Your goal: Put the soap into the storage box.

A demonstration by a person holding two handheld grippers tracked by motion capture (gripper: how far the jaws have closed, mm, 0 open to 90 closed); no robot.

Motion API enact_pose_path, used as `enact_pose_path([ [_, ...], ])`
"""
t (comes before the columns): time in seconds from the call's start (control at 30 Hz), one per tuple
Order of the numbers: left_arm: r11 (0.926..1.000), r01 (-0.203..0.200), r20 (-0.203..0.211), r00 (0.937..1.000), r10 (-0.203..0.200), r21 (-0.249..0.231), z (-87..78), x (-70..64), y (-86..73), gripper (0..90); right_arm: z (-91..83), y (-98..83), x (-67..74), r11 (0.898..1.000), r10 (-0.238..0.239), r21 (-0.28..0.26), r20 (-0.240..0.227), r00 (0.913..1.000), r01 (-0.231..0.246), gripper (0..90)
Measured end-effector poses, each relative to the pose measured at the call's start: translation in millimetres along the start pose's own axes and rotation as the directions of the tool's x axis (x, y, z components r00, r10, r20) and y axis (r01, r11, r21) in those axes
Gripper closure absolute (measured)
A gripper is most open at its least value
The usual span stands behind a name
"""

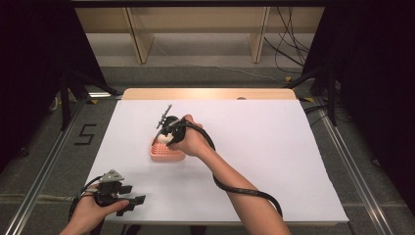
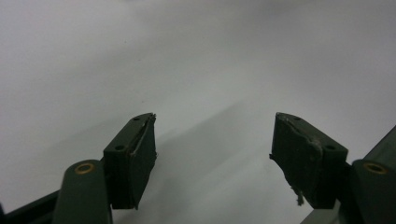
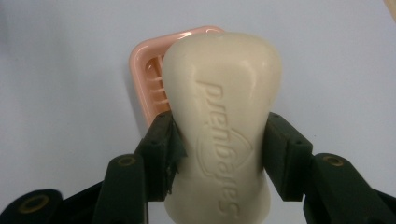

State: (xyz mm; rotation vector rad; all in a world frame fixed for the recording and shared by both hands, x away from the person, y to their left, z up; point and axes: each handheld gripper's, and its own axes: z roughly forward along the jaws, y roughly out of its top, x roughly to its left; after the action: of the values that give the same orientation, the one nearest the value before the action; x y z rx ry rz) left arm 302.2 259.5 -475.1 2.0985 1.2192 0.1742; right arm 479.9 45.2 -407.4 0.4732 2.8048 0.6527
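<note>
Soap bar (image 3: 223,121) in right tool (image 3: 219,154) (cream)

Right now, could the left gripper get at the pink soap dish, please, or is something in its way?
Probably not cleanly. The left gripper rests open at the table's near left corner with bare table between, but the right gripper, shut on the soap bar, hangs directly over the pink soap dish.

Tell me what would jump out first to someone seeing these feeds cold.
The cream soap bar, clamped at its narrow waist between the right gripper's jaws, with the pink soap dish just beyond it near the middle of the white table. Next, the left gripper, jaws wide apart with nothing between them, at the table's near left corner.
</note>
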Motion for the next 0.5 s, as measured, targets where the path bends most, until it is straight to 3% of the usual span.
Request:
enact_pose_path([
  [0.5,1.0,-0.002,0.004,1.0,0.002,-0.001,-0.6,0.4,0.1,30.4,5.9,3.2,-1.1,1.0,0.004,-0.002,-0.008,1.0,-0.005,50.5],
])
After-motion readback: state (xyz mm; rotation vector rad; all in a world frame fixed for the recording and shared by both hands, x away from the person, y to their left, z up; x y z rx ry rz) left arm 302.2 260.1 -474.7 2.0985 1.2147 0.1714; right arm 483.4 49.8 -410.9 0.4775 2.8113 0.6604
